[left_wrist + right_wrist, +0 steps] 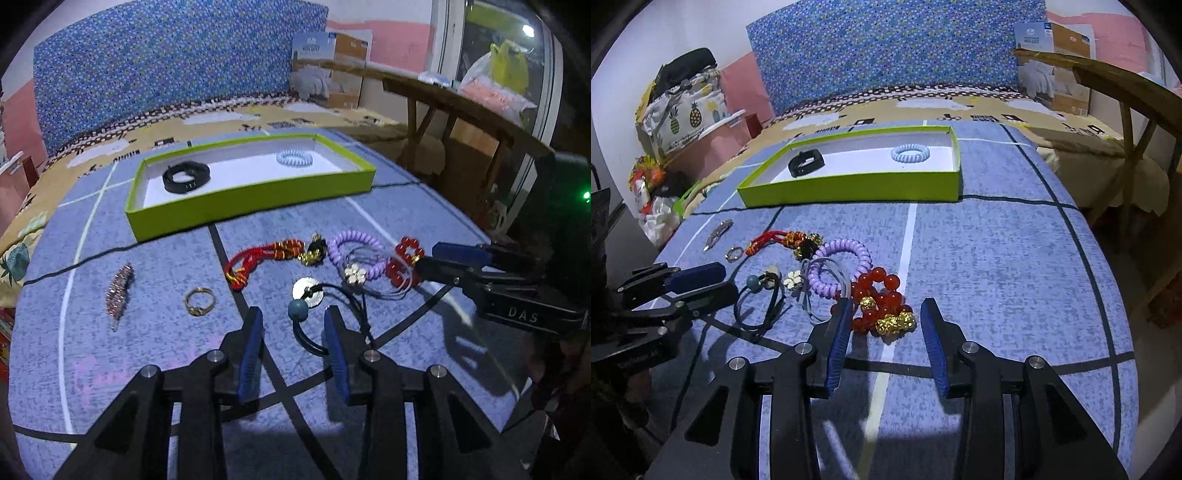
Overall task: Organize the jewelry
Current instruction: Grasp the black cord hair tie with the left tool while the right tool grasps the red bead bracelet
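A green box (255, 201) (849, 192) holds a black band (186, 177) and a light blue coil tie (294, 157). Loose jewelry lies on the blue mat in front of it. My left gripper (293, 317) is open, its fingers either side of a black cord with a teal bead (297, 309). My right gripper (884, 308) is open, just in front of a red bead bracelet (882, 291) with gold charms. A purple coil tie (354, 254) (838, 269), a red tassel cord (258, 258), a gold ring (199, 301) and a beaded clip (120, 291) lie nearby.
A wooden bench (461, 107) stands at the right beyond the mat's edge. A cardboard box (328, 70) and a blue patterned board (166, 70) stand at the back. Bags (679, 107) are piled at the left in the right wrist view.
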A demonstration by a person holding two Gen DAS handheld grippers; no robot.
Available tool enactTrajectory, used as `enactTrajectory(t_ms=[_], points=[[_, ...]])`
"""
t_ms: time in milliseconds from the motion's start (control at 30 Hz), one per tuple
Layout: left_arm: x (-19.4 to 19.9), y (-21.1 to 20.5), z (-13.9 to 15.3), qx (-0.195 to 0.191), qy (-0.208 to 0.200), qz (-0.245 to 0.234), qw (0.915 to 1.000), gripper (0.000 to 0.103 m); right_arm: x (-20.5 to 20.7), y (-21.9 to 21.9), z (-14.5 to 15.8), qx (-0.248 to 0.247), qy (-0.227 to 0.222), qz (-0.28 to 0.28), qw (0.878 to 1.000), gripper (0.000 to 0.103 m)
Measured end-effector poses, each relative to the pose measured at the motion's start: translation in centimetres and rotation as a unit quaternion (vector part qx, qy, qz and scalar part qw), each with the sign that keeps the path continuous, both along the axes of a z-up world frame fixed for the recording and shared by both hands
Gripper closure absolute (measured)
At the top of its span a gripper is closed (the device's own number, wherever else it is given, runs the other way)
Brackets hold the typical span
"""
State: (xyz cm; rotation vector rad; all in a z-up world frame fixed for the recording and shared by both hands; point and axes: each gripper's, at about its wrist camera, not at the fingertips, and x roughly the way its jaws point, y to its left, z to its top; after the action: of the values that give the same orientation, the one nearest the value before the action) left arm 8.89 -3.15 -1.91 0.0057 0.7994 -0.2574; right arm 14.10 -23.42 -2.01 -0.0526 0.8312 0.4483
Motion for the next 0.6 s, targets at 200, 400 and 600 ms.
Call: enactTrajectory(t_ms=[200,400,600], points=[[0.7,-0.8,-0.8,0.009,0.024,-0.009,0.9996,0.067,0.5,0.5,-0.5,-0.009,0.004,0.004,1.000,0.064],[0.9,-1.3,-0.8,0.021,0.031,-0.013,0.9992,0.084,0.9,0.9,-0.6,-0.022,0.004,0.009,1.000,0.064],[0.9,-1.3,-0.8,0.015,0.031,-0.019,0.9992,0.092,0.5,1.0,-0.5,-0.026,0.000,0.012,1.000,0.081]])
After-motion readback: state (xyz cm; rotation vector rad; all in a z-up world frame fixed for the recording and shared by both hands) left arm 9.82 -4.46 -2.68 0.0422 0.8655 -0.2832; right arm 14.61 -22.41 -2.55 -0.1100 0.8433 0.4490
